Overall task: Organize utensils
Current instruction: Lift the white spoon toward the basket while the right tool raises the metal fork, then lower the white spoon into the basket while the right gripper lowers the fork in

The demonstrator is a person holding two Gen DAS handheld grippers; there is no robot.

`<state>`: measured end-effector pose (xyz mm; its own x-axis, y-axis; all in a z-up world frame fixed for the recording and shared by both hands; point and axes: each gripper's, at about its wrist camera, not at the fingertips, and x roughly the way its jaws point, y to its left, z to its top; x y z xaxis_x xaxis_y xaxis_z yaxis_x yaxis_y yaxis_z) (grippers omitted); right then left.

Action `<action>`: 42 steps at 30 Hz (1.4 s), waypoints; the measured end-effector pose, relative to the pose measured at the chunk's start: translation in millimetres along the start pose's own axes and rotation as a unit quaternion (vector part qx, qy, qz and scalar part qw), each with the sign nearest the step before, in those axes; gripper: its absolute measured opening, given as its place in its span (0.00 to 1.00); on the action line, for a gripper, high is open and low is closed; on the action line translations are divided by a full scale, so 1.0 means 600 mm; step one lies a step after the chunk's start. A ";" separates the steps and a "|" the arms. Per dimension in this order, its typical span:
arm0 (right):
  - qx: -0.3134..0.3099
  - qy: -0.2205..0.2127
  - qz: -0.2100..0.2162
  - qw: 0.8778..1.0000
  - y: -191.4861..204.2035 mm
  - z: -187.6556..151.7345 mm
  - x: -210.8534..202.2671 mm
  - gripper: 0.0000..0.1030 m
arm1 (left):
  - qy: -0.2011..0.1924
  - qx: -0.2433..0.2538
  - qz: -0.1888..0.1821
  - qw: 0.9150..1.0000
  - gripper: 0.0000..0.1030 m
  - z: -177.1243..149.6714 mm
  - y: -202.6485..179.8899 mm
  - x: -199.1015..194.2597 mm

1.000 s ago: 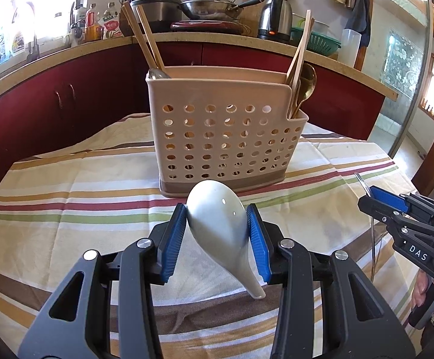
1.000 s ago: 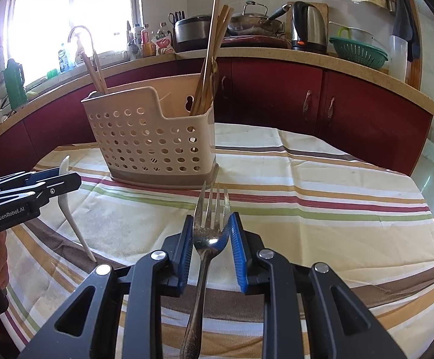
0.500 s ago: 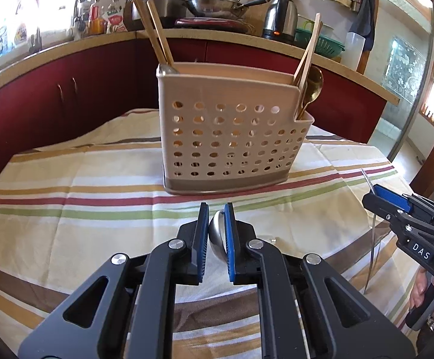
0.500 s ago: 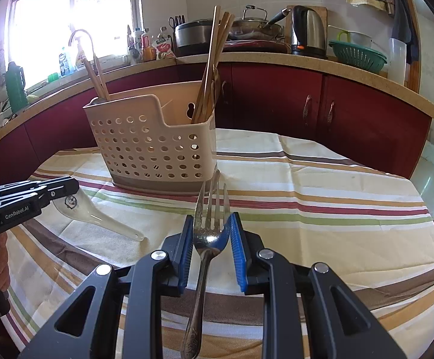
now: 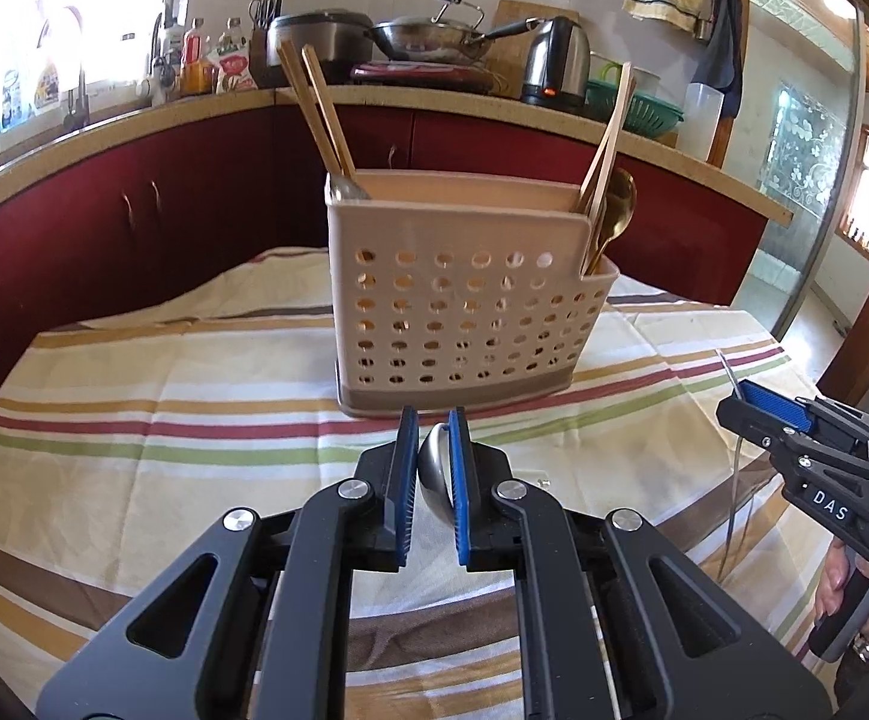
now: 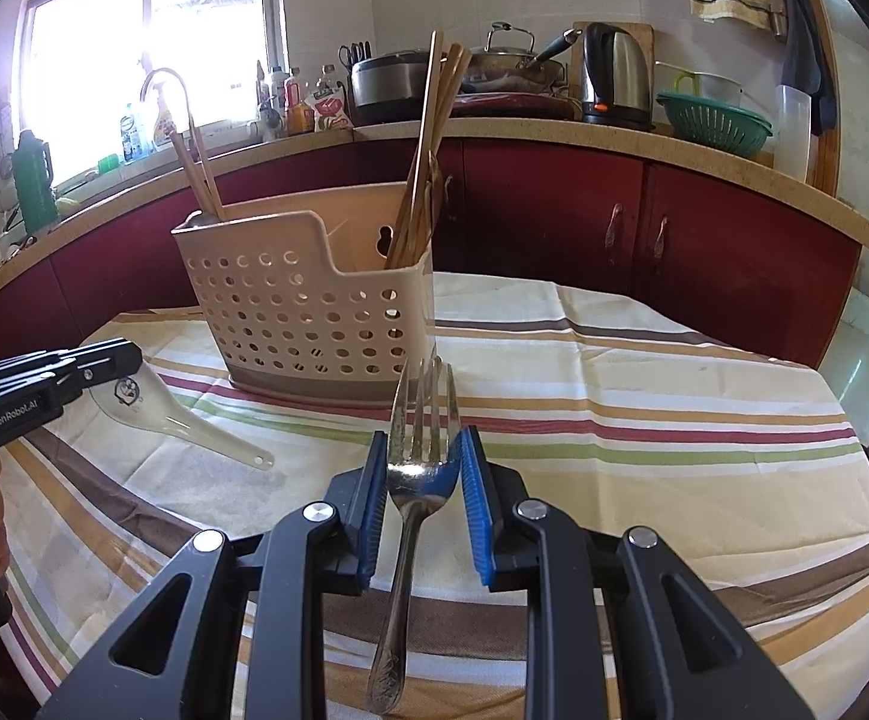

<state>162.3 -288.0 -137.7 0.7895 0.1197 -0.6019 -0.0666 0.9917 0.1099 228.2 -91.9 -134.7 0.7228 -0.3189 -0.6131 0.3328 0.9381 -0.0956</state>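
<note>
steel fork (image 6: 419, 474) pinched tines-up by the right gripper (image 6: 422, 498), ready to drop into the near beige caddy (image 5: 464, 306); left gripper (image 5: 433, 480) clamps the white spoon (image 6: 152, 414) edge-on.

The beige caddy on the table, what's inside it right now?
In the caddy: chopsticks and a grey utensil tip at the left end; more chopsticks and a gold spoon at the right. The walls hide their lower ends.

White spoon (image 6: 164, 414) edge-up above cloth; fork (image 6: 419, 468) tines up; beige caddy (image 5: 464, 306) upright.
</note>
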 end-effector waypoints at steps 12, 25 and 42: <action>-0.003 -0.027 0.010 1.000 0.014 0.030 -0.019 0.23 | -0.008 0.038 -0.008 0.999 0.10 0.044 -0.006 -0.039; -0.027 -0.097 0.017 0.995 0.030 0.119 -0.038 0.23 | -0.012 0.092 -0.024 0.995 0.10 0.123 0.002 -0.065; -0.069 -0.187 0.011 0.980 0.053 0.250 -0.027 0.23 | -0.053 0.159 0.026 0.986 0.10 0.244 0.028 -0.070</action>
<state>238.7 -265.5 -5.8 0.9535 0.1409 -0.2664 -0.1475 0.9891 -0.0048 292.0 -82.4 4.5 0.7978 -0.2989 -0.5236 0.4535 0.8698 0.1944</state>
